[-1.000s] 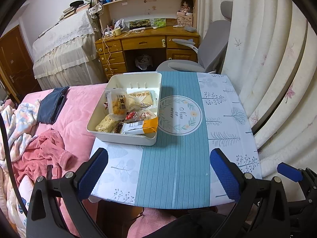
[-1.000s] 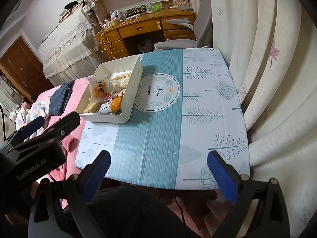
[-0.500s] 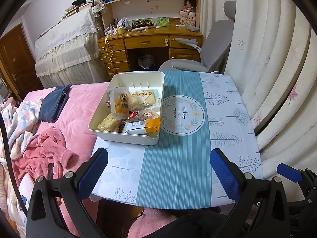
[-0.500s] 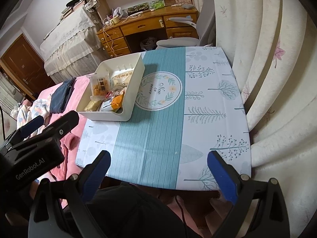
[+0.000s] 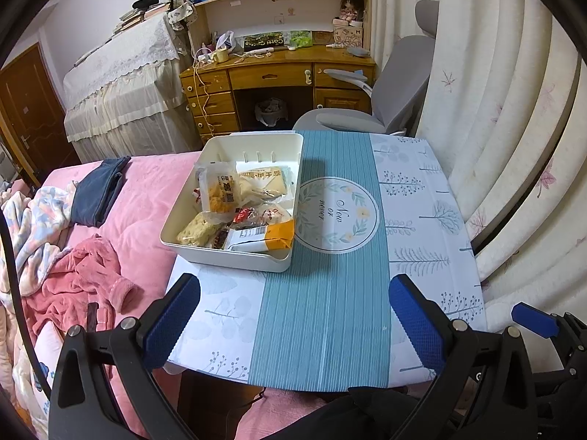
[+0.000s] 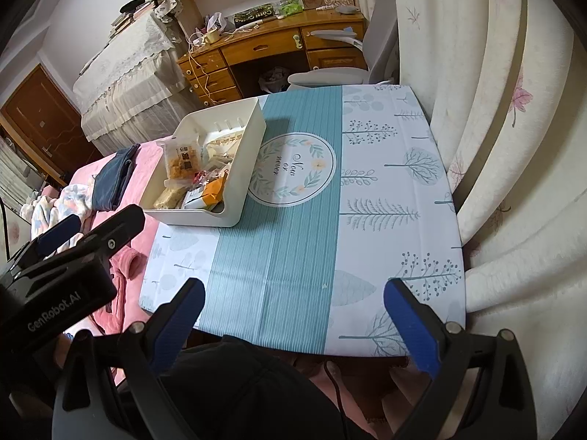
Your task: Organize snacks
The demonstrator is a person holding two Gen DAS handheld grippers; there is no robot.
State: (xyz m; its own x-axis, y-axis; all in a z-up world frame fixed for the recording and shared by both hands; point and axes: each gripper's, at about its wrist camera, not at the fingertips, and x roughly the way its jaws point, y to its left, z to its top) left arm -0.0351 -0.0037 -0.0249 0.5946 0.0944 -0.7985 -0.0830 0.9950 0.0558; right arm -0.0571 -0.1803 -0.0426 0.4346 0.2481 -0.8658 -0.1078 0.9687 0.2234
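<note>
A white plastic bin (image 5: 256, 260) (image 6: 253, 157) sits on the left side of the small table (image 5: 330, 315) (image 6: 293, 256). Inside it lie several snack packets, among them a clear bag of golden pieces (image 5: 218, 192) (image 6: 181, 159) and an orange-and-white pack (image 5: 266, 238) (image 6: 209, 194). My left gripper (image 5: 293, 315) hangs open above the table's near edge, well short of the bin, with nothing between its blue pads. My right gripper (image 6: 293, 315) is open too, over the near edge, empty. The left gripper's body (image 6: 62, 267) shows at the left of the right wrist view.
A pink bed (image 5: 121, 220) with a red garment (image 5: 84, 278) and folded dark cloth (image 5: 97, 192) borders the table's left. White curtains (image 5: 506, 146) hang close on the right. A grey chair (image 5: 385, 102) and a wooden desk (image 5: 275, 77) stand beyond the far edge.
Both grippers have drawn back and tilted slightly, so the table and bin sit a little lower in each view. Both stay open and empty; the bin has not moved.
</note>
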